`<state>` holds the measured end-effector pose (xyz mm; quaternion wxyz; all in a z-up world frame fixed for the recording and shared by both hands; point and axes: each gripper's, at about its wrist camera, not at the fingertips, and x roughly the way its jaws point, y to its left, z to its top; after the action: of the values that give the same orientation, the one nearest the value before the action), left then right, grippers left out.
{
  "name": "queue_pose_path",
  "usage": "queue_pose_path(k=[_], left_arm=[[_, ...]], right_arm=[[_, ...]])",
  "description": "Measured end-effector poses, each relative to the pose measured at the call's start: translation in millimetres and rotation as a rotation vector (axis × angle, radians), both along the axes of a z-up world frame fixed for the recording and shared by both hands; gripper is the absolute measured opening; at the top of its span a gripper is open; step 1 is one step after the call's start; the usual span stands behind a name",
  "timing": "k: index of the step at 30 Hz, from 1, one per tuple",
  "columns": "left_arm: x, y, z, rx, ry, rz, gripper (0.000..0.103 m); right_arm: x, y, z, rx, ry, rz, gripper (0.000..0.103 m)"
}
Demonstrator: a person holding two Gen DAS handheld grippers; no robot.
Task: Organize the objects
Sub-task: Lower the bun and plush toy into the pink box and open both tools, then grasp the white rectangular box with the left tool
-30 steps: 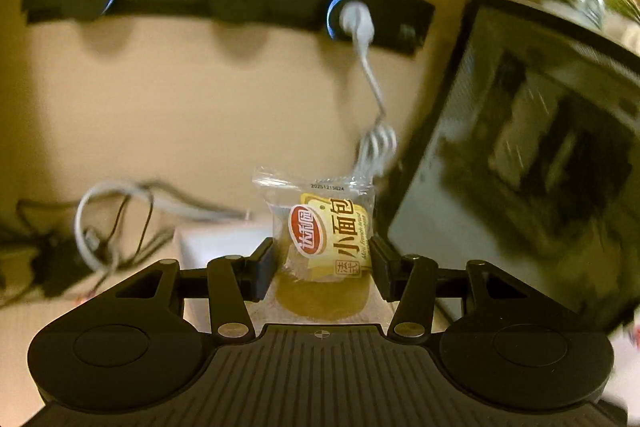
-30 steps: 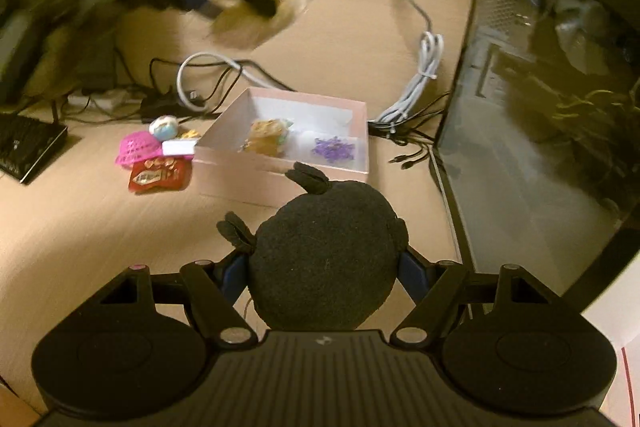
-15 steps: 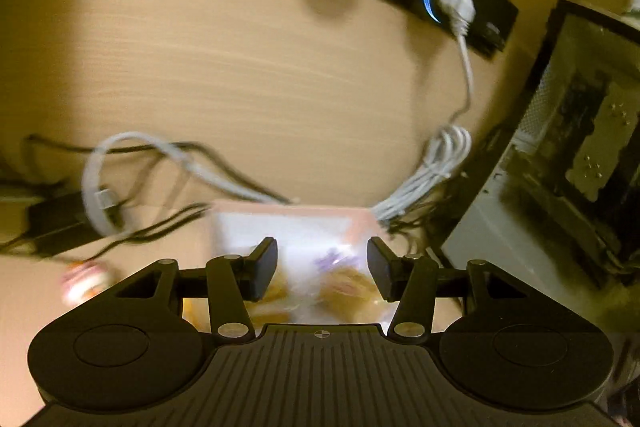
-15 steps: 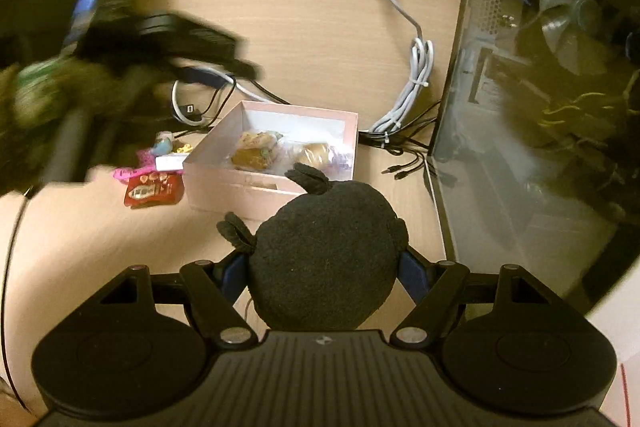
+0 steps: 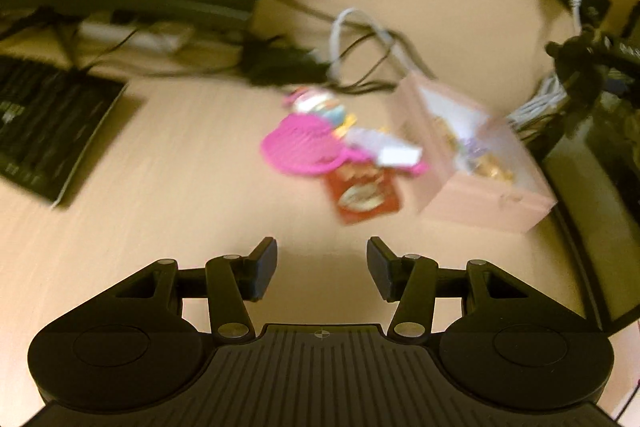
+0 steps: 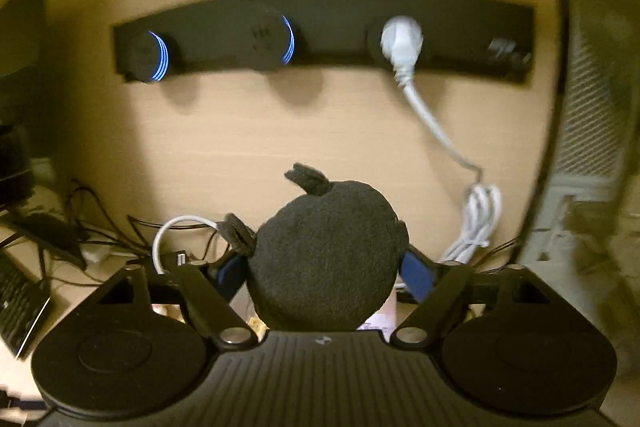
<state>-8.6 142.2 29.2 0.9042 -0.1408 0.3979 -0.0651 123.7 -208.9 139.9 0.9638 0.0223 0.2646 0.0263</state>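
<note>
My left gripper (image 5: 322, 269) is open and empty above the bare desk. Ahead and to its right stands a pink box (image 5: 486, 187) holding several wrapped snacks. Left of the box lie a pink comb-like item (image 5: 304, 147), a red snack packet (image 5: 364, 195) and small wrapped items (image 5: 320, 105). My right gripper (image 6: 326, 273) is shut on a black round plush toy (image 6: 324, 259) with small ears, held up facing the back wall. A sliver of the pink box shows below the plush. The right gripper also appears at the left wrist view's right edge (image 5: 580, 63).
A black keyboard (image 5: 44, 119) lies at the left. Tangled cables (image 5: 352, 47) run behind the box. A black socket strip (image 6: 320, 35) with a white plug (image 6: 402, 39) is on the wall. A computer case (image 6: 592, 147) stands at the right.
My left gripper let go of the bread packet into the pink box and swung back and left, now empty. My right gripper moved forward over the box with the plush.
</note>
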Motion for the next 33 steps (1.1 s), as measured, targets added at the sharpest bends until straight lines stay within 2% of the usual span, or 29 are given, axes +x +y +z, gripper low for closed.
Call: queue_pose_path(k=[3,5,9,12,13,16,19,23,26,27,29,30,31,33], left_arm=[[-1.9,9.1,-6.0,-0.009,0.026,0.006,0.054],[4.5,10.2,-5.0,-0.048,0.035,-0.003,0.054],[38.7,-3.9,7.0,-0.136,0.021,-0.051,0.054],[78.9,-22.5,11.9,-0.185,0.045,-0.078,0.054],[93.0,-30.3,11.8,-0.17,0.057,-0.082,0.054],[130.3,-56.1,7.8,-0.032,0.08,-0.082,0.054],[158.0,-73.8,-2.3,0.012,0.145,-0.103,0.054],[176.9,-88.7,-19.4,0.12,0.202,-0.111,0.055],[178.3,-89.9,-23.8,0.131,0.193,-0.13,0.059],[175.7,-88.5,-23.3,0.125,0.187,-0.133,0.055],[165.0,-82.6,-22.0,0.107,0.166,-0.137,0.039],[159.0,-78.8,-20.0,0.098,0.153,-0.138,0.025],[150.4,-74.2,-18.1,0.086,0.144,-0.141,0.017],[128.3,-63.0,-15.1,0.046,0.146,-0.169,0.017]], right_arm=[[2.3,0.3,-17.8,0.041,0.064,-0.013,0.09],[-16.0,3.4,-29.8,0.049,0.081,0.004,0.098],[-56.5,17.7,-51.0,-0.024,0.118,0.035,0.1],[-85.9,29.9,-64.7,-0.063,0.148,0.055,0.1],[-96.9,33.9,-69.3,-0.079,0.157,0.061,0.1],[-125.1,40.4,-76.7,-0.125,0.163,0.07,0.1],[-148.5,39.9,-79.4,-0.137,0.168,0.072,0.103],[-160.2,34.0,-82.6,-0.128,0.201,0.048,0.103],[-166.2,31.0,-85.5,-0.112,0.223,0.03,0.103],[-167.4,31.0,-85.7,-0.11,0.224,0.028,0.103],[-170.4,32.5,-85.3,-0.112,0.222,0.032,0.103],[-171.1,33.8,-85.4,-0.113,0.22,0.036,0.103],[-170.8,35.5,-85.8,-0.114,0.217,0.04,0.103],[-169.3,40.8,-86.2,-0.112,0.214,0.056,0.103]])
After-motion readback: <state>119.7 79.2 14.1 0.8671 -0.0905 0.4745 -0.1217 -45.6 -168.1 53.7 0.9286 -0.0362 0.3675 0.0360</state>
